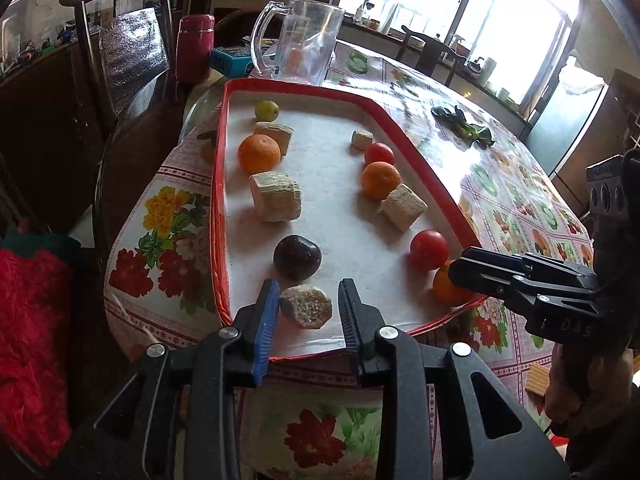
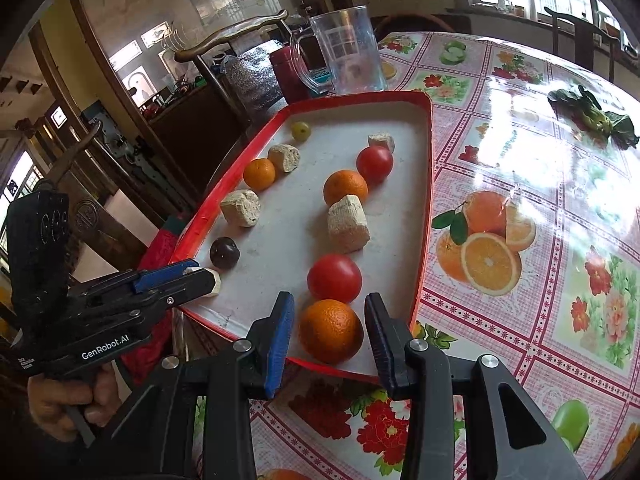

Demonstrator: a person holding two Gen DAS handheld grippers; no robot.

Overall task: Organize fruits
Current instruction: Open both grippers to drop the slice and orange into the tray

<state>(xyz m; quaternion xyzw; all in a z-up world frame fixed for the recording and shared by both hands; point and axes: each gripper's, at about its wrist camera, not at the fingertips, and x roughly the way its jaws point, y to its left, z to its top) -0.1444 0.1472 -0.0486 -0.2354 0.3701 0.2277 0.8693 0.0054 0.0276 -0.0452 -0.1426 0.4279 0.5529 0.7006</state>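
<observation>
**Both grippers spread at the near edge of the fruit tray**

The left gripper (image 1: 307, 310) hangs at the near rim of the red-rimmed tray (image 1: 218, 208), its fingers spread with a pale crumbly chunk (image 1: 306, 306) sitting between them; gaps show on both sides, so nothing is pinched. The right gripper (image 2: 330, 334) is likewise spread, its fingers on either side of the nearest orange (image 2: 331, 331) without touching it. That orange lies at the tray's near right corner.

Just beyond it sits a red tomato (image 2: 334, 283), then a pale block (image 2: 347, 223), a second orange (image 2: 345, 187), another tomato (image 2: 374, 164) and a small pale piece (image 2: 381, 142), forming a column along the tray's right side. On the left side, a dark plum (image 1: 297, 257) lies just past the chunk, followed by a large pale block (image 1: 276, 196), a third orange (image 1: 259, 153), another pale block (image 1: 276, 135) and a small yellow-green fruit (image 1: 267, 110) near the far rim.

Past the tray, on the floral tablecloth (image 2: 520, 160), stand a clear pitcher (image 1: 300, 40) and a maroon flask (image 1: 195, 48). Leafy greens (image 2: 596, 118) lie well apart to the right.
</observation>
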